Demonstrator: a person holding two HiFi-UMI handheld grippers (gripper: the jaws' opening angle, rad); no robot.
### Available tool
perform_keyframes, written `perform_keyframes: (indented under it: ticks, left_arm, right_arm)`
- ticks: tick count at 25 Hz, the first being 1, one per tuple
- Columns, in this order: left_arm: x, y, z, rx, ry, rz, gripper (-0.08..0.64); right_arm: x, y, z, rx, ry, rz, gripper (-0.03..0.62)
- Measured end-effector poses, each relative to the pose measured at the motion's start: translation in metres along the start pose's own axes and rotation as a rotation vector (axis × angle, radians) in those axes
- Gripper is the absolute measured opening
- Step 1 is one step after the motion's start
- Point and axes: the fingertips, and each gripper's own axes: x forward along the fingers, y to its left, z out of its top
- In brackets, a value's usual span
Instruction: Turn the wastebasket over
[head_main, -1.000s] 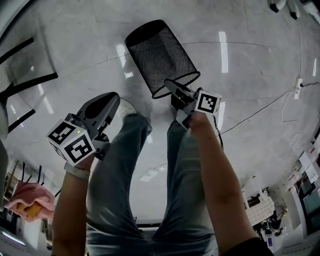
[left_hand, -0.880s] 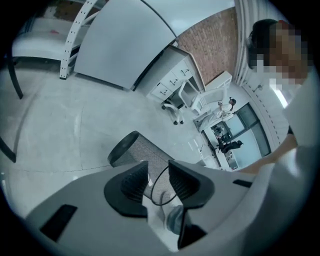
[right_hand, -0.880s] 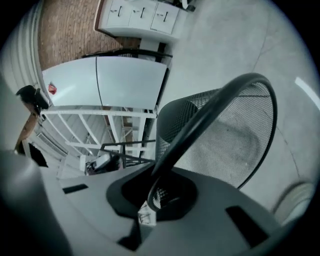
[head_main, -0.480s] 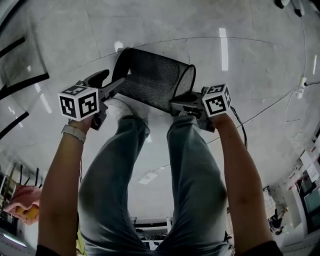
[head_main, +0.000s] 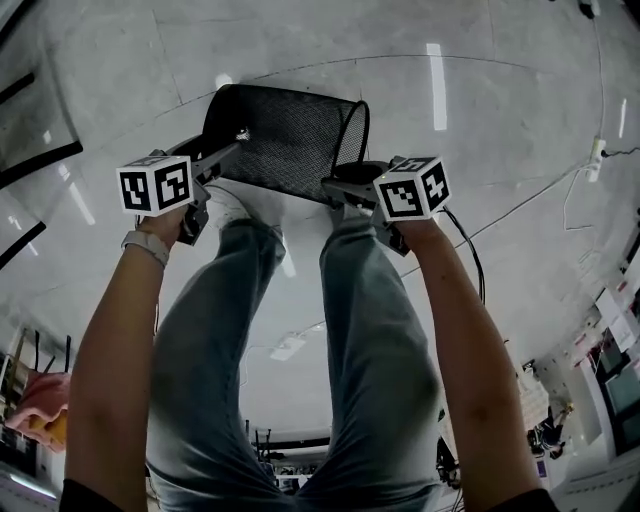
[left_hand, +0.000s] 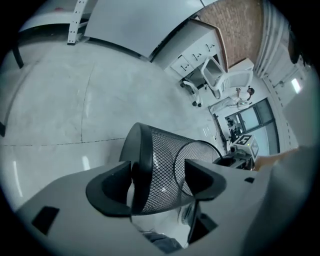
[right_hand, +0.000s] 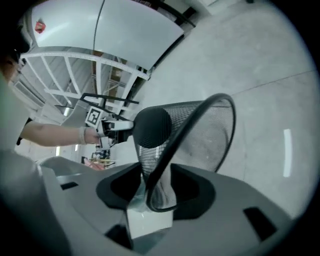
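Polished grey floor fills the head view, with a thin cable trailing across it at the right and the person's jeans-clad legs running down the middle. Just beyond the feet, the black wire-mesh wastebasket is tipped onto its side. Its solid base points to the left of that view and its open mouth to the right. Whether it rests on the floor cannot be told. The left hand-held gripper sits at the base end. Its jaws have just been opening and now stand spread wide, released, with the dark band of the base between them. Whether either pad touches the band is unclear. The right hand-held gripper is at the mouth end. Its jaws have just been opening too, and the thin rim wire passes between them with a gap showing on each side, so nothing is clamped. Each marker cube faces upward toward the head camera. Office chairs stand well away in the background of the left gripper view.
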Motion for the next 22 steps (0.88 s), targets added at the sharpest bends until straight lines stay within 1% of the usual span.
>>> perform_keyframes:
  ticks: [1,2,4,7,8,9,12,14,16,18,20,22]
  left_arm:
    - [0.0,0.0,0.001,-0.003,0.002,0.004,0.33]
    - [0.001,0.0,0.002,-0.007,0.004,0.008,0.33]
    - [0.002,0.0,0.007,-0.017,0.003,0.016,0.33]
    - [0.003,0.001,0.013,-0.033,-0.006,0.025,0.33]
    - [0.003,0.001,0.014,-0.037,-0.009,0.025,0.33]
    - [0.004,0.0,0.014,-0.04,-0.009,0.022,0.33]
    - [0.006,-0.004,0.017,-0.041,-0.02,0.022,0.33]
    - [0.004,-0.004,0.018,-0.048,-0.032,0.044,0.324]
    - [-0.001,-0.006,0.014,-0.068,-0.038,0.064,0.307]
    - [-0.01,-0.013,0.006,-0.091,-0.056,0.063,0.271]
    - [-0.018,-0.02,-0.005,-0.113,-0.072,0.051,0.239]
    - [-0.025,-0.023,-0.018,-0.139,-0.081,0.055,0.227]
  right_arm:
    - [-0.004,-0.005,0.001,0.019,-0.021,-0.064,0.203]
    - [-0.009,-0.008,0.003,0.028,-0.046,-0.128,0.215]
    - [-0.022,-0.012,0.01,0.035,-0.119,-0.259,0.215]
    - [-0.048,-0.019,0.016,0.087,-0.25,-0.451,0.203]
    - [-0.054,-0.02,0.015,0.109,-0.28,-0.492,0.187]
    - [-0.058,-0.02,0.013,0.125,-0.299,-0.517,0.168]
    - [-0.059,-0.016,0.016,0.13,-0.327,-0.546,0.061]
    - [-0.059,-0.016,0.02,0.15,-0.357,-0.534,0.056]
    - [-0.061,-0.018,0.021,0.181,-0.379,-0.498,0.048]
    - [-0.067,-0.021,0.019,0.184,-0.374,-0.466,0.046]
    - [-0.071,-0.024,0.018,0.166,-0.355,-0.427,0.044]
    - [-0.072,-0.025,0.017,0.143,-0.327,-0.394,0.043]
